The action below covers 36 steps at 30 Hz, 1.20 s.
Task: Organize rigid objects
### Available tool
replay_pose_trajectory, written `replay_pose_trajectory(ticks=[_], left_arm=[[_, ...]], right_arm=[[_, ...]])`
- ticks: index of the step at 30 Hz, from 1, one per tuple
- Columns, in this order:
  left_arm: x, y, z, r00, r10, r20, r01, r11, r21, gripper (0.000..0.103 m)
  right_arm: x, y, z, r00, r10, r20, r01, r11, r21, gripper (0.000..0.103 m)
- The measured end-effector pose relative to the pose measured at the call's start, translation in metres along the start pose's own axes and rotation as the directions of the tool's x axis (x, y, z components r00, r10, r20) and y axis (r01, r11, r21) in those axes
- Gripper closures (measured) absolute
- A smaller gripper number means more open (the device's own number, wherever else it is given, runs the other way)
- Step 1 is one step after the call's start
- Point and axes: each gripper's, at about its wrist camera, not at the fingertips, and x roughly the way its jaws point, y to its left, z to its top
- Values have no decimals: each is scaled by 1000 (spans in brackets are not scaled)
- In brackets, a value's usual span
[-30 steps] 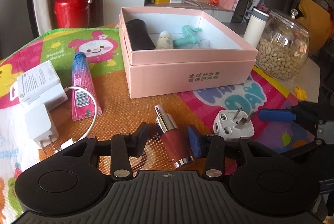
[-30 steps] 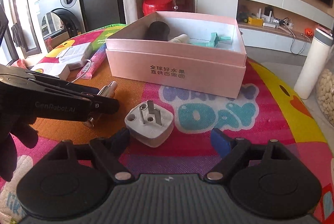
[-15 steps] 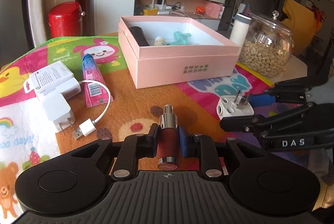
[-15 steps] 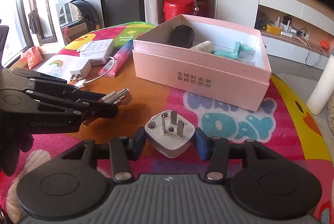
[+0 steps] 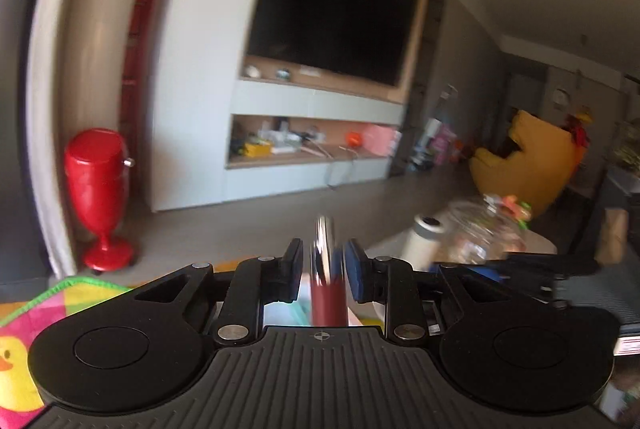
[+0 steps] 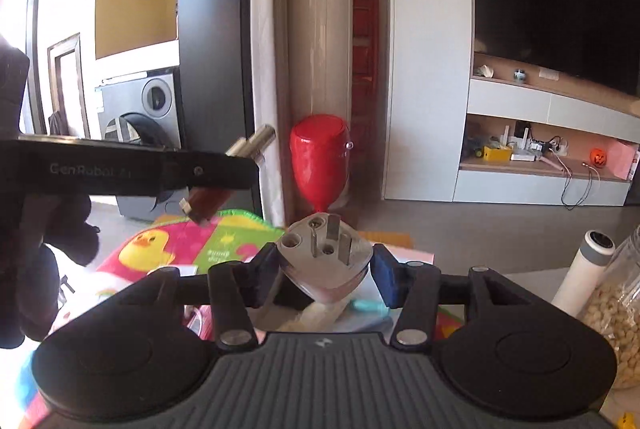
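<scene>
Left wrist view: the left tongs (image 5: 322, 271) sit at lower centre, clenched around a dark red bottle (image 5: 328, 299) with a silver cap, blurred, lifted above the colourful mat (image 5: 36, 313) at lower left.

Right wrist view: the right tongs (image 6: 325, 269) at centre grasp a white plug adapter (image 6: 325, 259), prongs facing up, raised over the mat (image 6: 168, 249). The bottle (image 6: 210, 201) shows at middle left.
</scene>
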Motion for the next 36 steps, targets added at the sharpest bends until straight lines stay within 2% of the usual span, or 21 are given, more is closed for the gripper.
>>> replay_pose_trajectory(ticks=[2, 5, 8, 11, 14, 15, 18, 22, 29, 36], left_arm=[[4, 9, -11, 1000, 27, 6, -27, 999, -35, 76], [3, 35, -43, 997, 53, -59, -60, 990, -127, 76], [-4, 67, -79, 982, 126, -144, -153, 969, -197, 76], [-18, 100, -108, 951, 239, -197, -284, 927, -244, 76], [-33, 126, -125, 895, 376, -239, -427, 876, -223, 76], [-40, 136, -128, 884, 400, -243, -452, 865, -217, 76], [-55, 156, -135, 870, 419, -260, -476, 852, -218, 76], [-64, 159, -142, 853, 446, -271, -498, 851, -167, 76], [-78, 162, -151, 847, 463, -261, -504, 856, -118, 76], [-82, 170, -155, 853, 449, -265, -496, 855, -151, 76]], right_arm=[[5, -15, 10, 997, -80, 20, 78, 995, 63, 31], [-1, -27, -1, 993, -111, 41, 106, 989, 102, 22], [1, -30, -28, 991, -131, 3, 130, 984, 122, 19], [12, -19, -57, 989, -142, -53, 146, 985, 90, 19], [26, 3, -76, 988, -131, -76, 134, 990, 33, 19], [31, 10, -79, 989, -117, -85, 119, 993, 23, 19], [49, 41, -82, 990, -16, -141, 18, 1000, 13, 19], [78, 84, -84, 969, 107, -222, -104, 994, 23, 19], [120, 144, -85, 939, 180, -293, -195, 980, -25, 20], [142, 177, -99, 919, 217, -331, -257, 963, -82, 20]])
